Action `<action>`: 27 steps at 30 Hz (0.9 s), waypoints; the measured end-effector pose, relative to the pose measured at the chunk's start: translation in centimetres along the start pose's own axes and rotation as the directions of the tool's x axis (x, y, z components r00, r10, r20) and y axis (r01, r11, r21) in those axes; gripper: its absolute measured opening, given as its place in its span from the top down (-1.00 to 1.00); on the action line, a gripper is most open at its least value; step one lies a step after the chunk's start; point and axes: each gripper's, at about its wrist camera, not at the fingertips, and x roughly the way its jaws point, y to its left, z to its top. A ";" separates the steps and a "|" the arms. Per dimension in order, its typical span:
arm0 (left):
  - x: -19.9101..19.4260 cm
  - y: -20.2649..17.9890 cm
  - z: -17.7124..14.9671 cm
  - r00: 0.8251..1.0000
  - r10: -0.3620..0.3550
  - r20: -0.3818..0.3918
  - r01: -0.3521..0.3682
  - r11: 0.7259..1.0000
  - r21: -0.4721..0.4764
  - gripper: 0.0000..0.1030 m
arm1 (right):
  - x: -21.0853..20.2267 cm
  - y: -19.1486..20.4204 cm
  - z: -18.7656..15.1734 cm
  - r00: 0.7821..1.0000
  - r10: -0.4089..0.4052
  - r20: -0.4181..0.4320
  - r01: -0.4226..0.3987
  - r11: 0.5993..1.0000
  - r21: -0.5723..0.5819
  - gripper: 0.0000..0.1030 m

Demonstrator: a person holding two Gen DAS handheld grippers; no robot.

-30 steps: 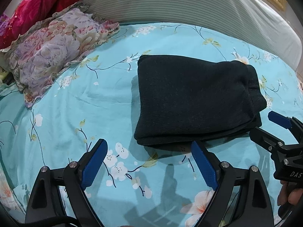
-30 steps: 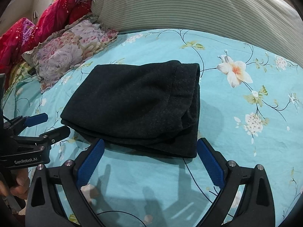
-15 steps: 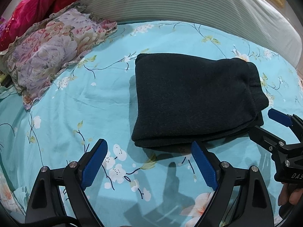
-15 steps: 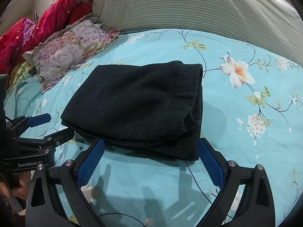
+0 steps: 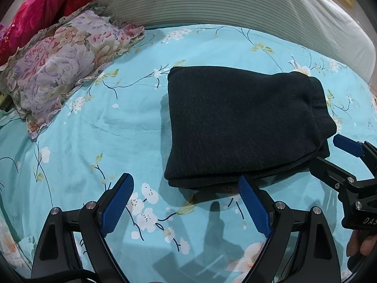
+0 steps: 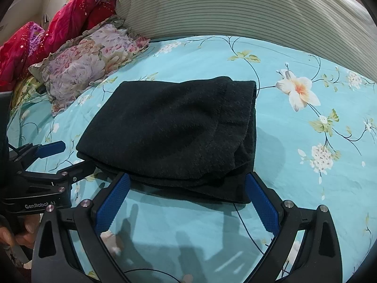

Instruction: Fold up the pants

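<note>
The dark pants lie folded into a thick rectangle on the turquoise floral bedsheet; they also show in the right wrist view. My left gripper is open and empty, hovering just before the bundle's near left corner. My right gripper is open and empty, its fingertips at the bundle's near edge. The right gripper shows in the left wrist view beside the bundle's right corner. The left gripper shows in the right wrist view at the left corner.
A floral ruffled pillow and red quilt lie at the back left. A striped cream bolster runs along the back of the bed. Open sheet lies right of the pants in the right wrist view.
Both grippers have eased slightly closer to the bundle's near edge. The pants have not changed shape, and both grippers stay open.
</note>
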 end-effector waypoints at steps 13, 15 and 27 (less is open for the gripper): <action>0.0 0.1 0.2 1.000 -0.001 -0.003 0.001 1.000 0.001 -0.77 | -0.1 0.2 0.4 1.000 0.003 0.002 -0.003 1.000 -0.002 -0.90; 0.0 0.1 0.2 1.000 0.001 -0.002 -0.001 1.000 0.001 -0.77 | -0.1 0.2 0.4 1.000 0.003 0.002 -0.003 1.000 -0.002 -0.90; -0.4 -0.1 0.6 1.000 -0.001 0.009 0.000 1.000 0.013 -0.77 | -0.6 -0.1 0.7 1.000 0.006 0.016 -0.006 1.000 0.008 -0.90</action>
